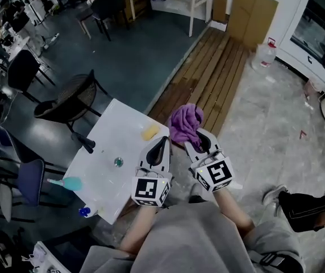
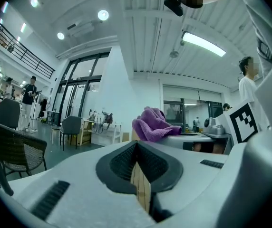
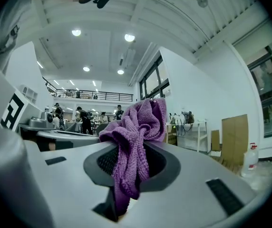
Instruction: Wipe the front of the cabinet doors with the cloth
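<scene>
**Q:** What are the two grippers holding?

**A:** In the head view, the right gripper [image 1: 200, 140] is clamped on a purple cloth [image 1: 185, 121]. The cloth bunches up above the jaws. In the right gripper view, a fold of the cloth [image 3: 135, 132] is pinched between the two jaws and a strip hangs down through them. The left gripper [image 1: 160, 143] holds nothing. In its own view, the left gripper [image 2: 137, 148] has its jaws drawn together, leaving only a thin slit.

**Q:** Where are they in the room?

**A:** They are side by side and close together, in front of the person's grey-sleeved arms. Both are held over the near edge of a white tabletop [image 1: 108, 152] and point away from the person. A small yellow object [image 1: 149, 132] lies on the tabletop just left of the cloth. Wooden planks [image 1: 211, 73] run across the floor beyond. A black chair [image 1: 70, 100] stands to the left of the tabletop.
</scene>
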`<state>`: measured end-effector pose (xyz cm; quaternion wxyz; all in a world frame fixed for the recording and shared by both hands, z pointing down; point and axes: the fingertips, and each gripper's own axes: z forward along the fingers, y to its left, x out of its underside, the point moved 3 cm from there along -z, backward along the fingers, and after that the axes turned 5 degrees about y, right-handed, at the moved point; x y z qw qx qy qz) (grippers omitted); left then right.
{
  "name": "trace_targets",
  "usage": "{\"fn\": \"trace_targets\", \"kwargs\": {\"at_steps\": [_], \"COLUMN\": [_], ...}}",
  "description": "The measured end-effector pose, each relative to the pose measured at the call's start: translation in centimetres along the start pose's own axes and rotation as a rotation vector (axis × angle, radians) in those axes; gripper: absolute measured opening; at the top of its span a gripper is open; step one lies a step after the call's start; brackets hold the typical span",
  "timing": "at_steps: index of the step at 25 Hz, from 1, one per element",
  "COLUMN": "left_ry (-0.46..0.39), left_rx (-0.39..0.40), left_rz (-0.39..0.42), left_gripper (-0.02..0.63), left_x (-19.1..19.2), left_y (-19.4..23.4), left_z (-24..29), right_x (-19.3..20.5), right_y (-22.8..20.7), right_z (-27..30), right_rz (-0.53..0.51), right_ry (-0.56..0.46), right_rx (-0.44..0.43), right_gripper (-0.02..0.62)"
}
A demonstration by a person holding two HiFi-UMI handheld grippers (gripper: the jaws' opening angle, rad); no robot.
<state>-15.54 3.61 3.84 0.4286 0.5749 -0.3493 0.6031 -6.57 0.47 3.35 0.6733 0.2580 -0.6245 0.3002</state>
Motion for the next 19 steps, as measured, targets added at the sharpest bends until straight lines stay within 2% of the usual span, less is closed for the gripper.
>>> {"fn": "trace_targets", "kwargs": {"at_steps": [6,19], "left_ry": [-0.039,-0.068], "left_rx": [0.018,0.042], "left_rz": [0.014,0.015], "left_gripper": [0.008,0.008], "left_x": [-1.2,-2.0], "left_y": [0.5,1.5], "left_z": [-0.6,-1.6], "right_x": [-1.4,-1.8], "right_y": [0.5,1.8], "right_z": [-0.1,0.1], "right_rz": [-0.016,-0.024], "right_ry": [-0.038,-0.05], "right_rx": [0.02,0.055], "right_gripper": [0.077,0.077]}}
